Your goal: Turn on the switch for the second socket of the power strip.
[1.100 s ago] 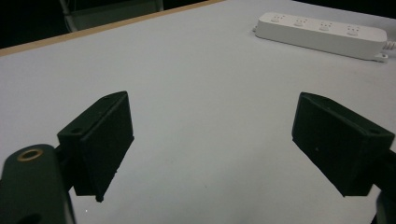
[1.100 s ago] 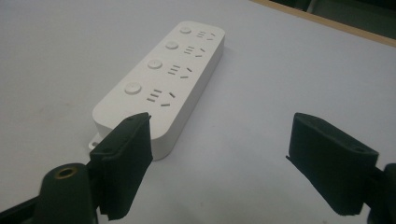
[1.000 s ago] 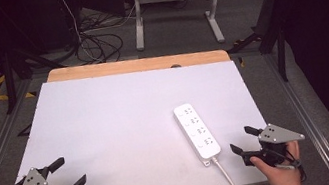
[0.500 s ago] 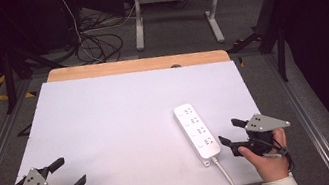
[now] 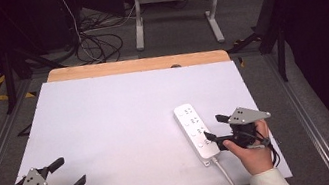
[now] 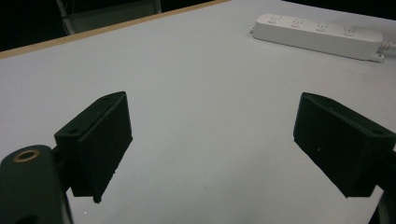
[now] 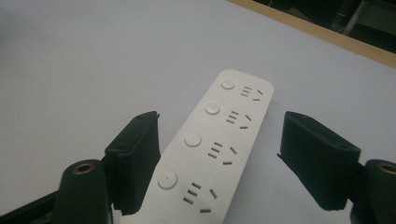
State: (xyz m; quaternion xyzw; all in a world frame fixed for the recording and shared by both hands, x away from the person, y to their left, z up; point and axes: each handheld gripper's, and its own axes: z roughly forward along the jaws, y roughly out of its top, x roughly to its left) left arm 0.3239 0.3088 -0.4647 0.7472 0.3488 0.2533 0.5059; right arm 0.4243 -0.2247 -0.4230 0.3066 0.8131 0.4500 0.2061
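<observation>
Right gripper view looks along my right gripper [image 7: 217,158], whose two black jaws stand spread wide with the near end of a white power strip [image 7: 219,149] between them, neither jaw clearly touching it. That strip is a long white bar with rounded corners, carrying four round buttons in a row down one side, each beside its own cluster of dark socket slots; I can read no brand or lettering on it. From the high view my right hand [image 5: 248,152] holds the gripper just at the strip's near end, on the right part of the white table [image 5: 106,122], and a white cord [image 5: 228,180] runs from the strip toward the table's near edge. My left gripper [image 5: 67,174] sits well apart at the near left corner, its jaws also spread over bare tabletop. A wooden strip [image 5: 137,65] edges the table's far side, with dark cables [image 5: 93,43] on the floor beyond.
</observation>
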